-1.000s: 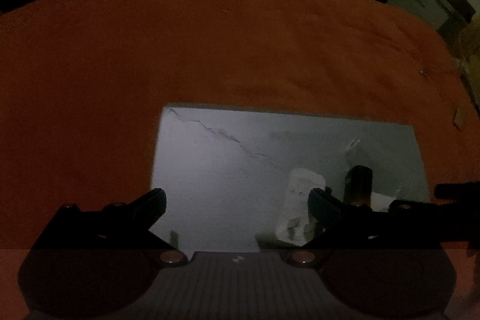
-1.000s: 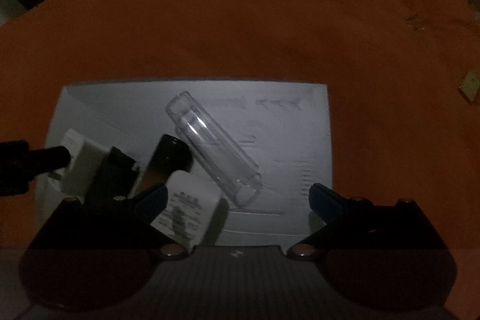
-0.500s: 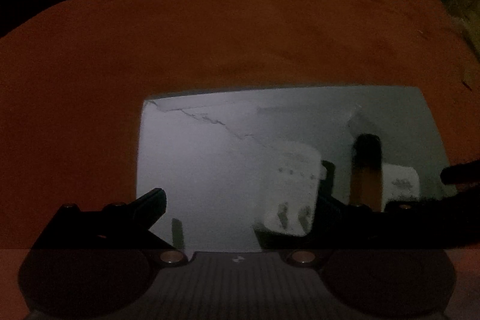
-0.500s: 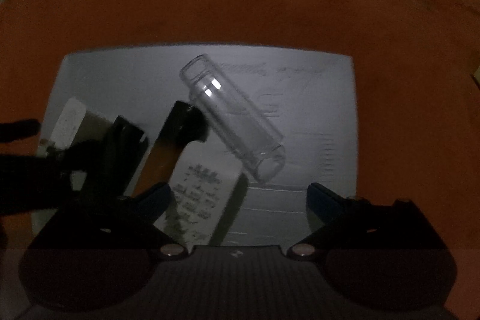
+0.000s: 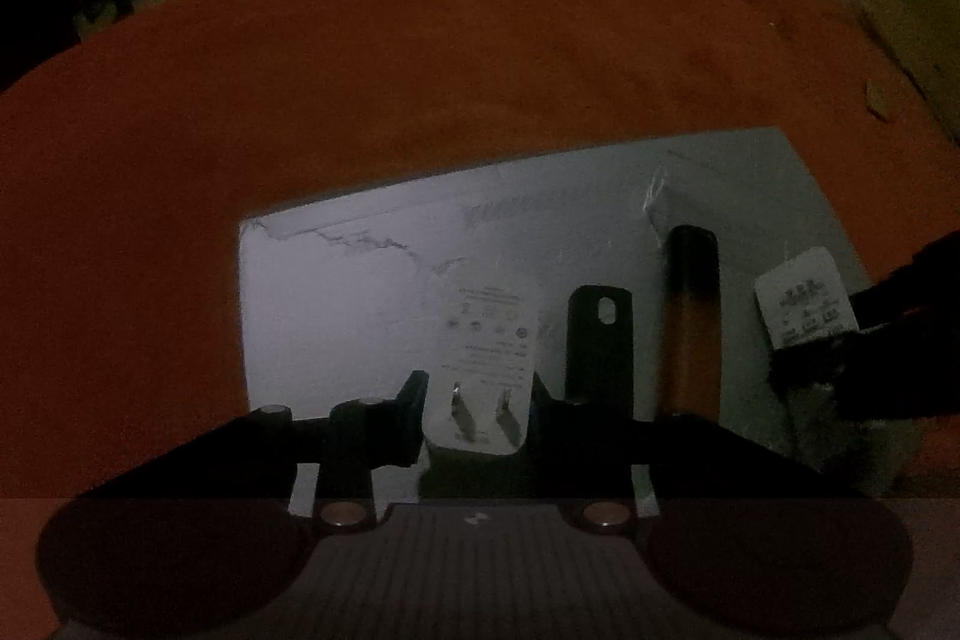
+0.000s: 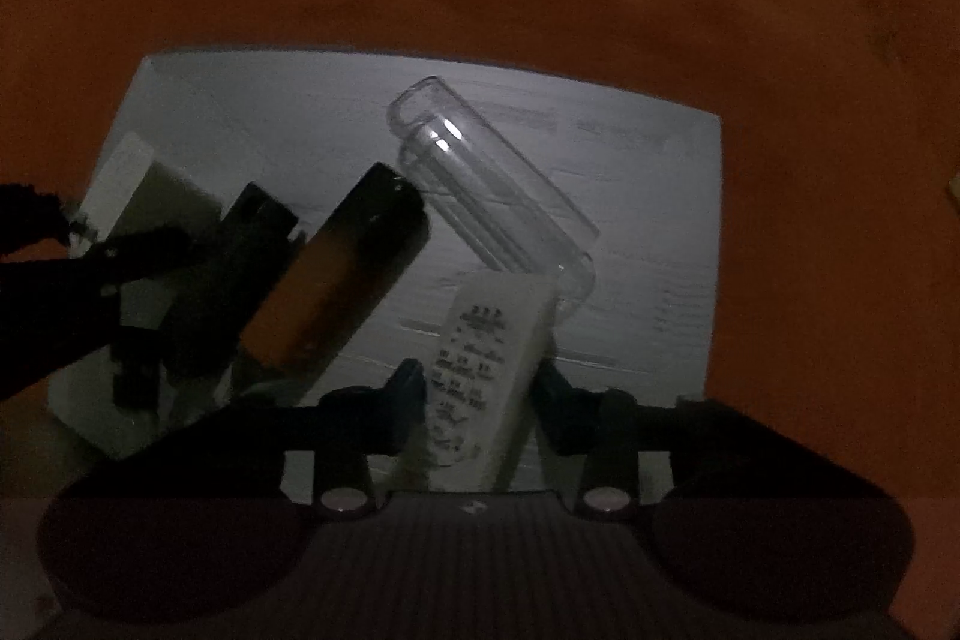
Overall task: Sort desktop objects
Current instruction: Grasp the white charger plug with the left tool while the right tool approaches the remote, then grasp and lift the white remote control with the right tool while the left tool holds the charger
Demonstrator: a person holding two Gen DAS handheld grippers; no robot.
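Dim scene: orange cloth (image 5: 420, 58) covers the desk, with a white sheet (image 5: 336, 298) lying flat on it toward the near edge.

Left hand-held gripper (image 5: 477, 415) is clamped on a white plug adapter (image 5: 483, 340), prongs facing the camera, label side up; the small grey print on it is too faint to read. Just to its right on the sheet lie a black flat piece with a hole (image 5: 600, 340) and a black-to-amber tube (image 5: 690, 316), side by side, not touching.

Right hand-held gripper (image 6: 480, 394) is clamped on a second white adapter (image 6: 489, 370), its printed label rows visible but illegible. That same adapter shows in the left view near the sheet's right edge (image 5: 804, 301).

Clear plastic tube case (image 6: 492, 190) lies tilted on the sheet, open end toward the far edge. Nothing visible inside it. Its near end touches the second white adapter's top, and its far end is right beside the black-to-amber tube's (image 6: 342, 274) dark tip.

Small tan scrap (image 5: 877, 99) sits on the cloth near the right edge.
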